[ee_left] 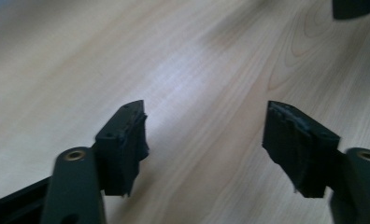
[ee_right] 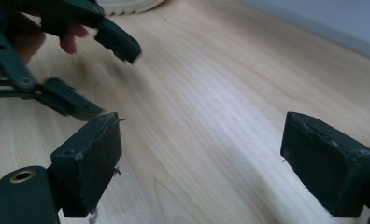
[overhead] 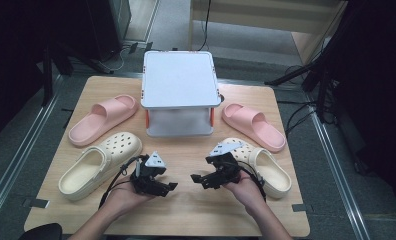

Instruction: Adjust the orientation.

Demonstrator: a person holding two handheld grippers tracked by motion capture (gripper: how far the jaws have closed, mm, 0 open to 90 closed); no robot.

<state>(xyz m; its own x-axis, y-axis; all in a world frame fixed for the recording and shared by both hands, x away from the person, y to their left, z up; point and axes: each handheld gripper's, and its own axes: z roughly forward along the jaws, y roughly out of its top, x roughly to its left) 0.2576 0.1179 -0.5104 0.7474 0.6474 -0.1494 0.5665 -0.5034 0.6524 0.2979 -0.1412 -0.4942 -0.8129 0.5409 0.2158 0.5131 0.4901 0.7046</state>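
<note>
Both tongs hang agape and empty over the bare wooden surface point(overhead: 186, 210), low in the frame — left tongs point(overhead: 172, 186), right tongs point(overhead: 194, 178), tips facing each other. The cream clogs are nearest: one clog point(overhead: 100, 164) lies left of the left tongs, long axis slanting up-right; the other point(overhead: 266, 169) sits just right of the right hand, partly hidden. Pink slides and a white two-tier stand point(overhead: 180, 92) lie beyond.

Pink slippers point(overhead: 102, 119) beside white stand point(overhead: 180, 92)
</note>
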